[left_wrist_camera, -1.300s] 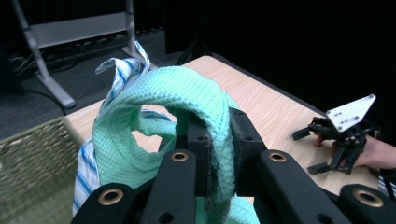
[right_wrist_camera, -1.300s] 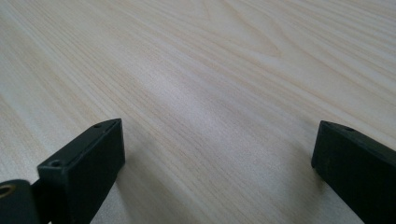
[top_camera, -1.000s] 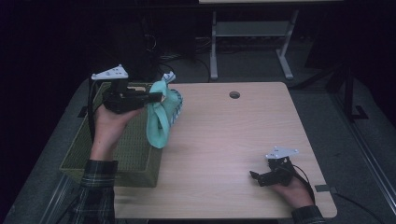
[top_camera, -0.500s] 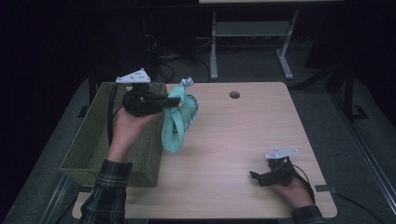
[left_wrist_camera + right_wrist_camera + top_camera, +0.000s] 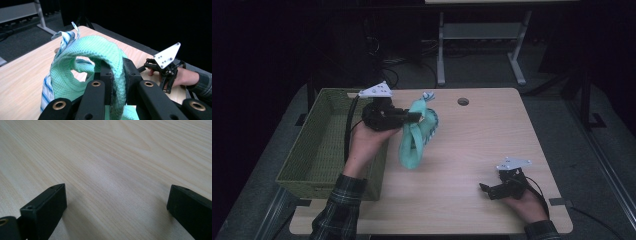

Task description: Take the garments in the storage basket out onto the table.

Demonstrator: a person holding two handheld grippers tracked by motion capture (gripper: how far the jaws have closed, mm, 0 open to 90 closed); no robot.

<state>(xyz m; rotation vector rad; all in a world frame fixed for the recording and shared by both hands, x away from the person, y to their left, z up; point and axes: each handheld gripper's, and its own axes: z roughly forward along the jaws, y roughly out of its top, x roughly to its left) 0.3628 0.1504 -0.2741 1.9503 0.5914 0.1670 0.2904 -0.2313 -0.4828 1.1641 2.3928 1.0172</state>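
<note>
My left gripper (image 5: 416, 116) is shut on a mint-green knitted cloth (image 5: 413, 142), held above the table just right of the basket. A white cloth with blue stripes (image 5: 428, 97) is tangled in with it. In the left gripper view the green cloth (image 5: 92, 50) loops over the closed jaws and the striped cloth (image 5: 65, 37) sticks up behind it. The cloth's lower end hangs close to the tabletop; I cannot tell if it touches. My right gripper (image 5: 486, 189) rests at the table's front right, open, with bare wood (image 5: 112, 157) between its jaws.
An olive-green woven basket (image 5: 319, 145) stands along the left edge of the wooden table (image 5: 492, 135). A round cable hole (image 5: 463, 101) sits near the far edge. The person's right hand (image 5: 185, 76) lies on the table. Dark floor and a metal stand lie beyond.
The left gripper has carried the cloth bundle rightward from the basket's edge toward the table's middle, and a little lower. The right gripper has stayed put.
</note>
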